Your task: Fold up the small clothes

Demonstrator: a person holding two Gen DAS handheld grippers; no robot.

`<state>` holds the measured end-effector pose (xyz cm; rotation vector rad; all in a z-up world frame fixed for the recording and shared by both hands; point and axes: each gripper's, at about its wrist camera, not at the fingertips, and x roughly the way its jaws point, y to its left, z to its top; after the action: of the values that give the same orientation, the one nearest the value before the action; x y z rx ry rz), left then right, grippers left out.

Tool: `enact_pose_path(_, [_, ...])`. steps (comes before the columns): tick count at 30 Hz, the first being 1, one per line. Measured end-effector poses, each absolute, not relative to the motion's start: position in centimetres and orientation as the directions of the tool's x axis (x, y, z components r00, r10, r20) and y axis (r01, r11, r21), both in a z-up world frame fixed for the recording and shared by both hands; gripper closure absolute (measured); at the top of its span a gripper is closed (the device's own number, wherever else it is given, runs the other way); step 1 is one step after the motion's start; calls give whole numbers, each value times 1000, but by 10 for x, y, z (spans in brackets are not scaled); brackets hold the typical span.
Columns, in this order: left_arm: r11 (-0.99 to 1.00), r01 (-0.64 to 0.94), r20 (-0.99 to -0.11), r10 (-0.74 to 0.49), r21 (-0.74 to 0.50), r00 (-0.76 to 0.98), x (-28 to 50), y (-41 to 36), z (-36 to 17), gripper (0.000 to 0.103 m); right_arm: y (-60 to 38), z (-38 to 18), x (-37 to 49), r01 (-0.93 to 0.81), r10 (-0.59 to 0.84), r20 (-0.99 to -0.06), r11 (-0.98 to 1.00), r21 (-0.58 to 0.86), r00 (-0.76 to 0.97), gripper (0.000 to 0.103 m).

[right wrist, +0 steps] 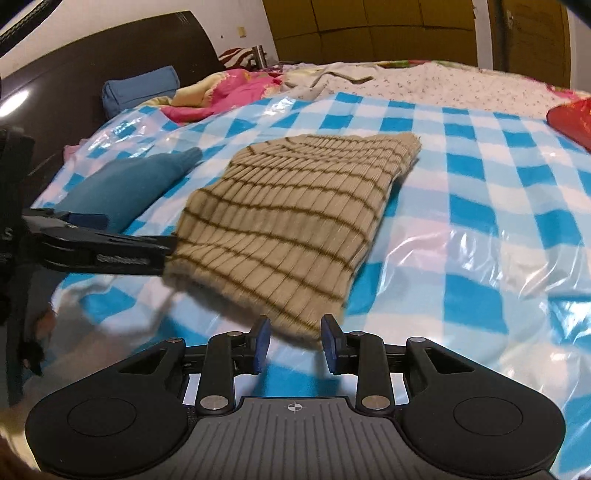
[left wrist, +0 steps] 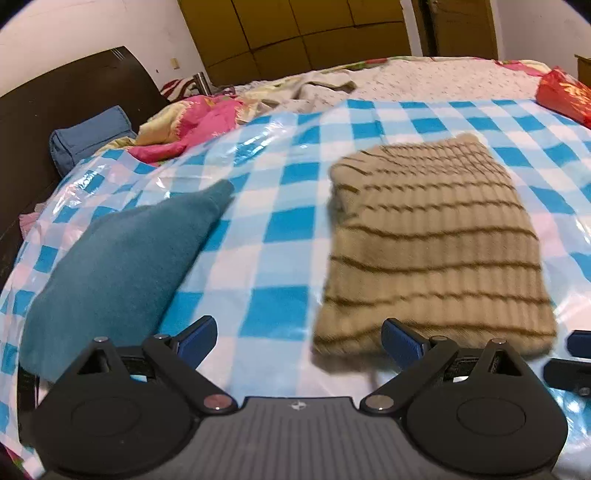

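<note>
A folded beige knit garment with thin brown stripes (left wrist: 432, 236) lies on the blue-and-white checked plastic sheet (left wrist: 280, 206); it also shows in the right wrist view (right wrist: 291, 221). My left gripper (left wrist: 299, 339) is open and empty at the garment's near left corner. It shows from the side in the right wrist view (right wrist: 110, 247), its tip touching the garment's left edge. My right gripper (right wrist: 295, 343) is open and empty, just in front of the garment's near corner. A teal garment (left wrist: 118, 266) lies to the left, also in the right wrist view (right wrist: 129, 181).
The sheet (right wrist: 480, 206) covers a bed. A pink and yellow blanket (left wrist: 192, 125) and a blue pillow (left wrist: 88, 133) lie by the dark headboard (left wrist: 66, 96). A red bag (left wrist: 565, 92) sits at the far right. A wooden wardrobe (left wrist: 303, 33) stands behind.
</note>
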<state>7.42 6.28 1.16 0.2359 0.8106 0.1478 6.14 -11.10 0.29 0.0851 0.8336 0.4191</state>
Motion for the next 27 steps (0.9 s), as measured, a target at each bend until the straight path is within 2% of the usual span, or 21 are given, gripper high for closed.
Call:
enact_pose_path(5, [971, -24, -723, 194, 238, 663, 59, 48, 6, 0, -110, -2, 49, -293, 377, -711, 924, 245, 594, 73])
enact_pose_path(14, [993, -29, -765, 104, 110, 636, 45, 51, 3, 0, -119, -2, 47, -177, 311, -708, 950, 259, 634, 71])
enact_pose_path(17, [995, -37, -769, 95, 93, 633, 44, 52, 3, 0, -119, 0, 49, -162, 307, -703, 950, 268, 642, 68])
enact_pose_path(27, [996, -48, -773, 86, 72, 628, 43, 56, -1, 0, -107, -5, 47, -160, 283, -712, 958, 236, 643, 68])
